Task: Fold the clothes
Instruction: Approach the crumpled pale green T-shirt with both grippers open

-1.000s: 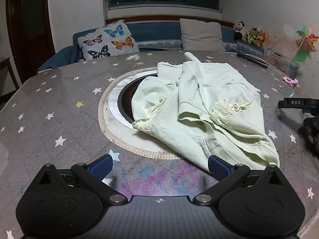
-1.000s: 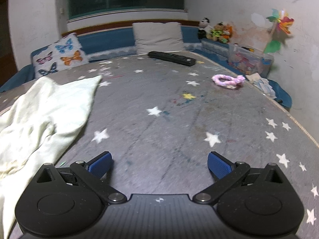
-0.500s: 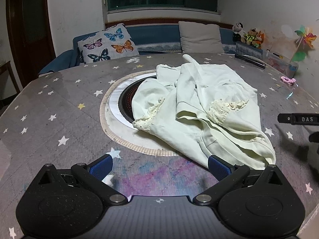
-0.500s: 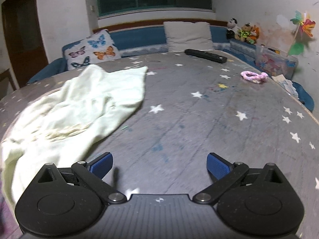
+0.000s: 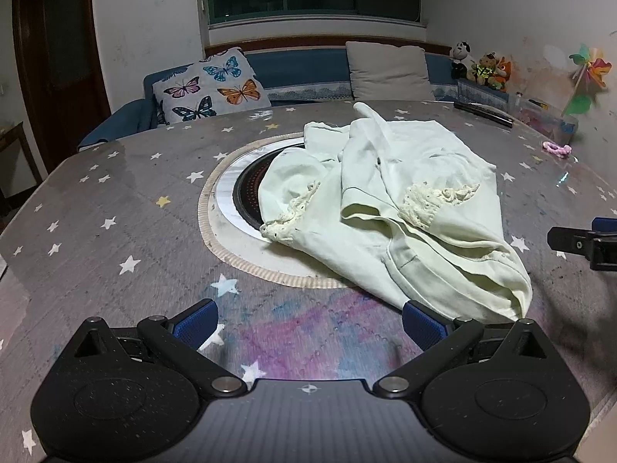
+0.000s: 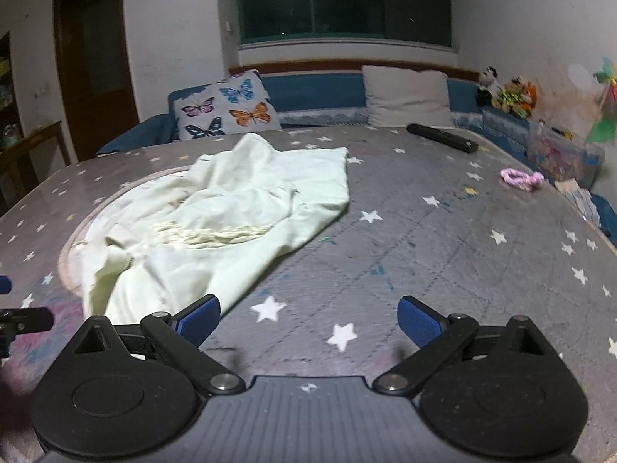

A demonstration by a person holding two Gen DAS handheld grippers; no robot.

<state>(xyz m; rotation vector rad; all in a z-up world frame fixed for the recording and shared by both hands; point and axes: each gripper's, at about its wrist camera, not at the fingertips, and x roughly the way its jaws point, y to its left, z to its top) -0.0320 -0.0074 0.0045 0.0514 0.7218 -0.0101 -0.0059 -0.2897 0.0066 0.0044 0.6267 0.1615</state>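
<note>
A crumpled pale green garment with frayed lace trim [image 5: 401,208] lies on the star-patterned table, partly over the round burner inset [image 5: 246,189]. The right wrist view shows the same garment [image 6: 216,223] left of centre. My left gripper [image 5: 308,322] is open just short of the garment's near hem, with nothing between its blue pads. My right gripper [image 6: 308,318] is open too, over bare tablecloth beside the garment's right edge. The other gripper's black tip shows at the right edge of the left wrist view [image 5: 578,241] and at the left edge of the right wrist view [image 6: 23,320].
A black remote [image 6: 443,137] and a pink hair tie [image 6: 520,178] lie on the far right of the table [image 6: 462,254]. Behind it runs a blue sofa with a butterfly cushion [image 5: 210,92], a beige cushion [image 5: 389,73] and plush toys [image 5: 482,67].
The right gripper has swung left, so the garment now fills the left half of its view. The left gripper rose and drew back slightly. Both stayed open.
</note>
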